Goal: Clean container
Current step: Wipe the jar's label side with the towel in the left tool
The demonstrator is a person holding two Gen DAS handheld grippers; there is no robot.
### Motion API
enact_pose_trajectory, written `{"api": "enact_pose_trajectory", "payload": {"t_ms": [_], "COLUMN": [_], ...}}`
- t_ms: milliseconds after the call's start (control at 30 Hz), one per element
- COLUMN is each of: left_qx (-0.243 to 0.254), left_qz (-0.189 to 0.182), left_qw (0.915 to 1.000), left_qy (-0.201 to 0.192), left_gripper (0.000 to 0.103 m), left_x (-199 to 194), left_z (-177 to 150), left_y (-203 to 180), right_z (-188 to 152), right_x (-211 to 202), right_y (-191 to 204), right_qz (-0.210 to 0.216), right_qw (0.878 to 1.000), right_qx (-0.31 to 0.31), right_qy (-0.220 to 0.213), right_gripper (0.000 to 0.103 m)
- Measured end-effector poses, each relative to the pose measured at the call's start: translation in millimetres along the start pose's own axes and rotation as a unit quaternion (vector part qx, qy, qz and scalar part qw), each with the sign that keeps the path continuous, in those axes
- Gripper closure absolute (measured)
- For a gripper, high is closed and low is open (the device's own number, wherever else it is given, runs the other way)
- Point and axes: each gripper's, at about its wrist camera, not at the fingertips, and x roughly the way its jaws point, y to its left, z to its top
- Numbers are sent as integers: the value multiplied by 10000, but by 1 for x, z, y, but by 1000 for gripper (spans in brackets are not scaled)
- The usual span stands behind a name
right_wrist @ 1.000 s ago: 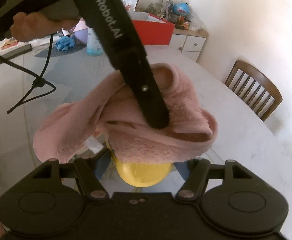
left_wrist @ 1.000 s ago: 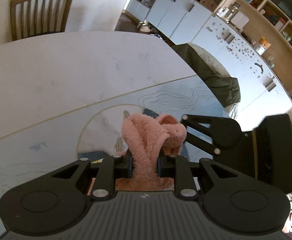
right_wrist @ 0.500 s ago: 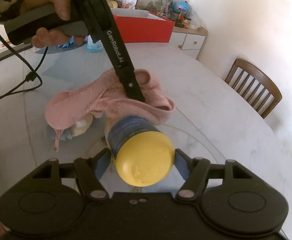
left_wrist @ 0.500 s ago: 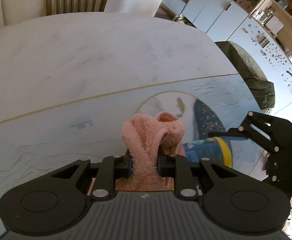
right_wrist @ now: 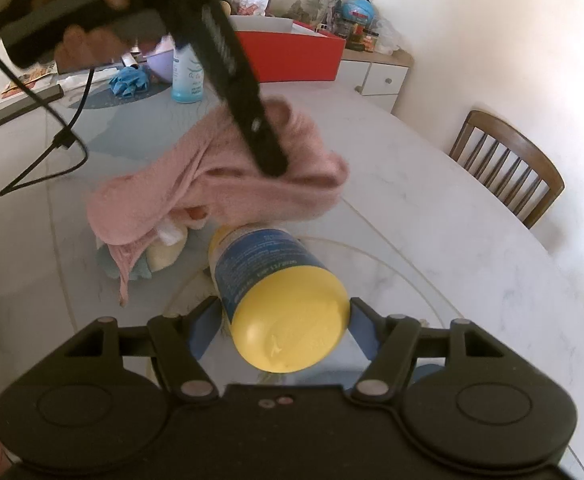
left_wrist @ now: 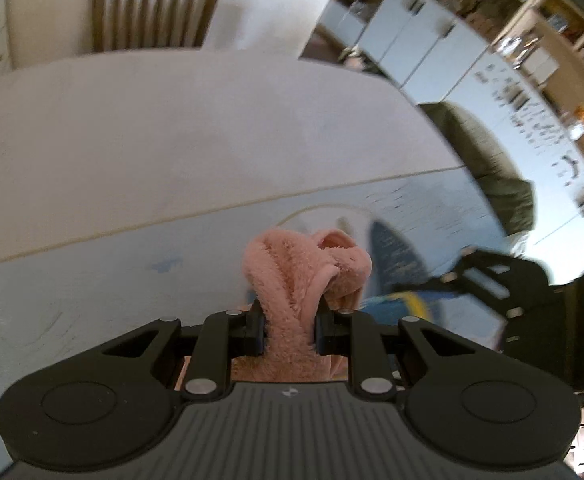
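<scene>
1. In the right wrist view, the right gripper at the bottom centre of the frame is clamped on a container, a cylinder with a blue label and a yellow end that faces the camera.
2. The blue pads press the container from both sides near its yellow end; the rest of its body points away toward the middle of the frame, lifted above the table.
3. Just above the container, in the centre of the frame, a pink fluffy cloth hangs bunched, its lower edge close to the container's far end; whether the two touch cannot be told because of blur.
4. The left gripper comes down from the upper left as a long black bar and pinches the cloth near its top fold.
5. A hand in the upper left corner grips that tool's handle, with a black cable trailing below it.
6. In the left wrist view, the left gripper at lower centre is closed tightly on the pink cloth, which bulges up between the fingers.
7. To the right of the cloth in that view the container shows blurred as blue and yellow, with the right gripper's black frame at the right edge.
8. A wooden chair stands behind the table at the upper left.
</scene>
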Motion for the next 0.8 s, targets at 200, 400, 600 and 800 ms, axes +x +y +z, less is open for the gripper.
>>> {"api": "enact_pose_trajectory", "payload": {"t_ms": [200, 400, 600, 800], "left_qx": [355, 738, 797, 851], "left_qz": [-491, -672, -574, -100], "left_qw": [9981, 9949, 9945, 9955], "left_qy": [-113, 156, 354, 400], "left_gripper": [83, 83, 83, 83], "left_x": [-17, 0, 21, 32], "left_z": [7, 0, -6, -10], "left_y": [-37, -67, -67, -56], "right_z": [0, -3, -4, -2], "right_x": [1, -2, -1, 1], "right_y": [-2, 0, 2, 0], "right_qz": [-7, -14, -33, 7], "right_qw": [10000, 10000, 10000, 9999], "right_qx": [63, 62, 32, 103], "right_qy": [6, -7, 64, -30], "right_gripper": [35, 35, 35, 38]}}
